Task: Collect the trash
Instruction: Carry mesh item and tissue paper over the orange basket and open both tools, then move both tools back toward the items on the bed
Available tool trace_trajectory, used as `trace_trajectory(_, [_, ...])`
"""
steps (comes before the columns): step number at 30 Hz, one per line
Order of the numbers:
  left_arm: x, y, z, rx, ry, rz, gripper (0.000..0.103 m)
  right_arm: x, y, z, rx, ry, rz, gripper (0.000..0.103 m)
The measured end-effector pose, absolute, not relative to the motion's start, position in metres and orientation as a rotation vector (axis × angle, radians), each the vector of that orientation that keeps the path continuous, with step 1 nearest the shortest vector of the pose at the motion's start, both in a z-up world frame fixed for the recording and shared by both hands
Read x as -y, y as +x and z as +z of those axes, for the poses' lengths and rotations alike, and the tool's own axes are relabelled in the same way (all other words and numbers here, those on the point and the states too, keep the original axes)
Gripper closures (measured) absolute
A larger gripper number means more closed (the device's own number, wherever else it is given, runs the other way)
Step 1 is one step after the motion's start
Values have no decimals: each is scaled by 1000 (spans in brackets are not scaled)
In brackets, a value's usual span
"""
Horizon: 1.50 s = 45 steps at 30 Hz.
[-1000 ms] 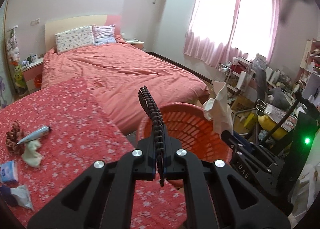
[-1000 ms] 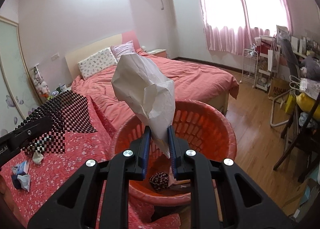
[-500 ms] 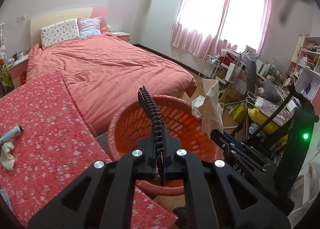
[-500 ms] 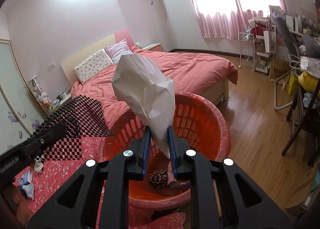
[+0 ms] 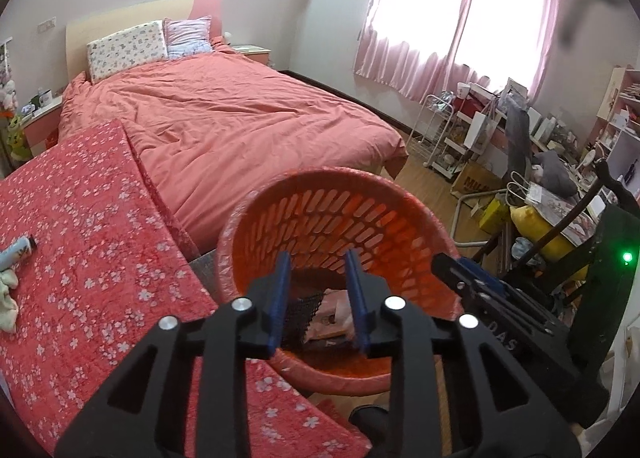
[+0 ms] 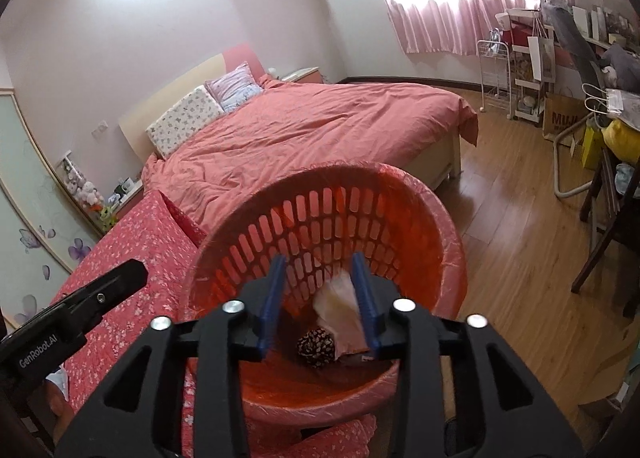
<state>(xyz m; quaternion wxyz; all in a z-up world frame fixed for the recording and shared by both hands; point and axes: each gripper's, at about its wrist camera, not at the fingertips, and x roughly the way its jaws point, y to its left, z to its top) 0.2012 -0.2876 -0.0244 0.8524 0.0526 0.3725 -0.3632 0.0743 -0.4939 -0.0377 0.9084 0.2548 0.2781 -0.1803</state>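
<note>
The orange basket (image 5: 340, 213) is wedged between the floral-covered table (image 5: 80, 258) and open wooden floor (image 6: 520, 217). Both the left gripper (image 5: 318, 290) and right gripper (image 6: 320, 290) are opening above it, nothing pressed between pads. White paper (image 6: 340, 306) inside is shown only rightward; a tube (image 5: 16, 252) only leftward.

Both grippers have let go over the orange basket (image 6: 448, 242): the left gripper (image 5: 318, 298), opening, has dropped its black checkered mat (image 5: 302, 310) inside, and the right gripper (image 6: 320, 300), opening, its white crumpled paper (image 6: 340, 310)
</note>
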Motion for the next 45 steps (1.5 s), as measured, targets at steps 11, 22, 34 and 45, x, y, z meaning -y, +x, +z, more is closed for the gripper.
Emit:
trace_trajectory(11, [231,202,-22,-762,128,-627,49,484,71,-23,-548,439,-410,48])
trace_trajectory(22, [138,201,-10,-731,84,-446,37,440,82,-13,-555,340,-338,44])
trace_trajectory(34, [50,198,-9,-727,16,-283,35,386,91,-8,-579,266,-238,44])
trace_trajectory(45, [-31,172,-22,-734,-5,-121,35,343,100,-10,-613,223,-144,44])
